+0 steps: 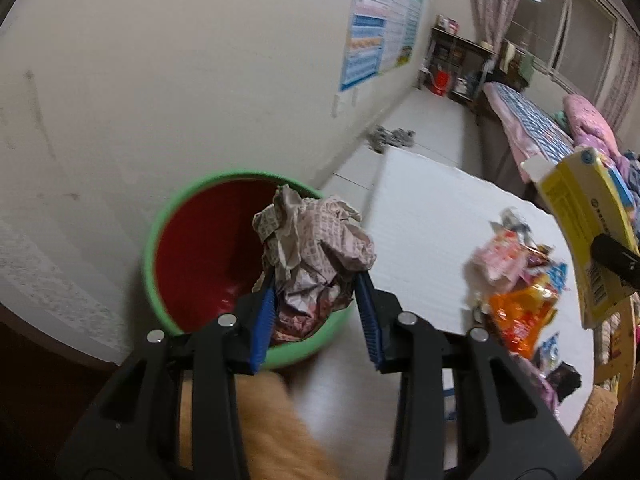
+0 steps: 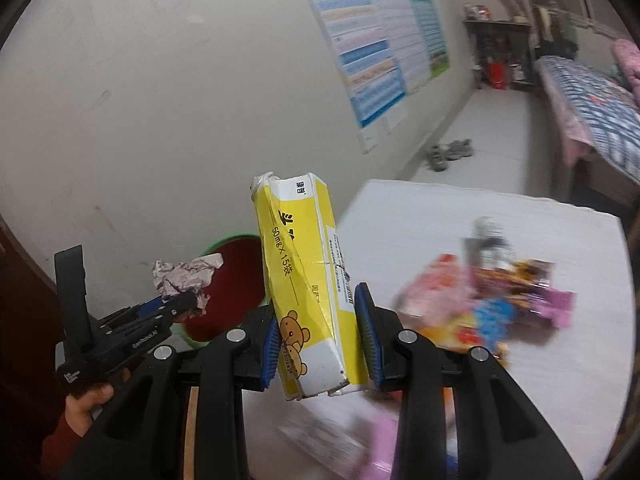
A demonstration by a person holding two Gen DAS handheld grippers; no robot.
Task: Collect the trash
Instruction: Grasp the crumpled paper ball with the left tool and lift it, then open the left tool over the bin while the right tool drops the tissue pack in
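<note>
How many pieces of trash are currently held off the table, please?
2: a crumpled paper ball in the left tool over the green bin, and a yellow carton in the right tool. More wrappers lie on the table.

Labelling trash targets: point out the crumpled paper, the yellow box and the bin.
crumpled paper (image 1: 316,240), left wrist view, middle of the wad.
yellow box (image 2: 308,280), right wrist view, its front face.
bin (image 1: 152,240), left wrist view, green rim.

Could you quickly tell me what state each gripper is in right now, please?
Left gripper: shut on the crumpled printed paper wad, above the green-rimmed red bin.
Right gripper: shut on the crushed yellow cardboard box.
</note>
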